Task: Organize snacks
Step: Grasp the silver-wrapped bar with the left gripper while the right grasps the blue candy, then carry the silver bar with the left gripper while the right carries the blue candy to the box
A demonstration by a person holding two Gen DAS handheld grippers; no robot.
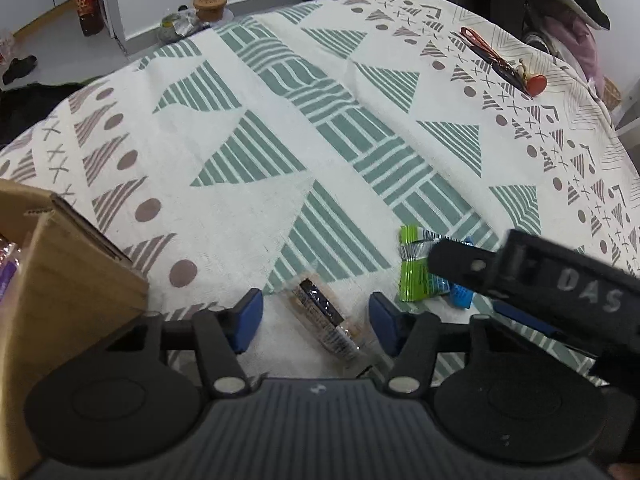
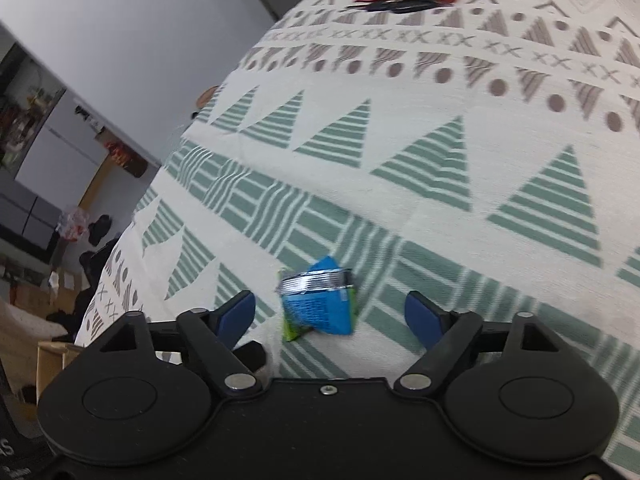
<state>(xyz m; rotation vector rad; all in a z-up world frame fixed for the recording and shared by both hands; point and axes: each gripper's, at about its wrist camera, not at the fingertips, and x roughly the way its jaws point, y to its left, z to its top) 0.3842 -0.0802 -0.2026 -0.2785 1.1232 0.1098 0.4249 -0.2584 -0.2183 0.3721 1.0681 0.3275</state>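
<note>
A clear-wrapped brown snack bar (image 1: 326, 322) lies on the patterned tablecloth (image 1: 280, 120) between the blue pads of my left gripper (image 1: 316, 316), which is open around it. A green packet (image 1: 412, 270) and a blue packet (image 1: 460, 294) lie together just to its right, partly under the right gripper's black body (image 1: 540, 280). In the right wrist view the blue packet (image 2: 320, 304) rests on top of the green packet (image 2: 294, 330), between the spread fingers of my right gripper (image 2: 330, 316), which is open.
A cardboard box (image 1: 52, 280) with purple packets inside stands at the left, and its corner (image 2: 50, 360) shows low on the left. Red-handled scissors and keys (image 1: 500, 60) lie at the far right edge of the table. Jars and clutter (image 1: 196, 16) sit on the floor beyond.
</note>
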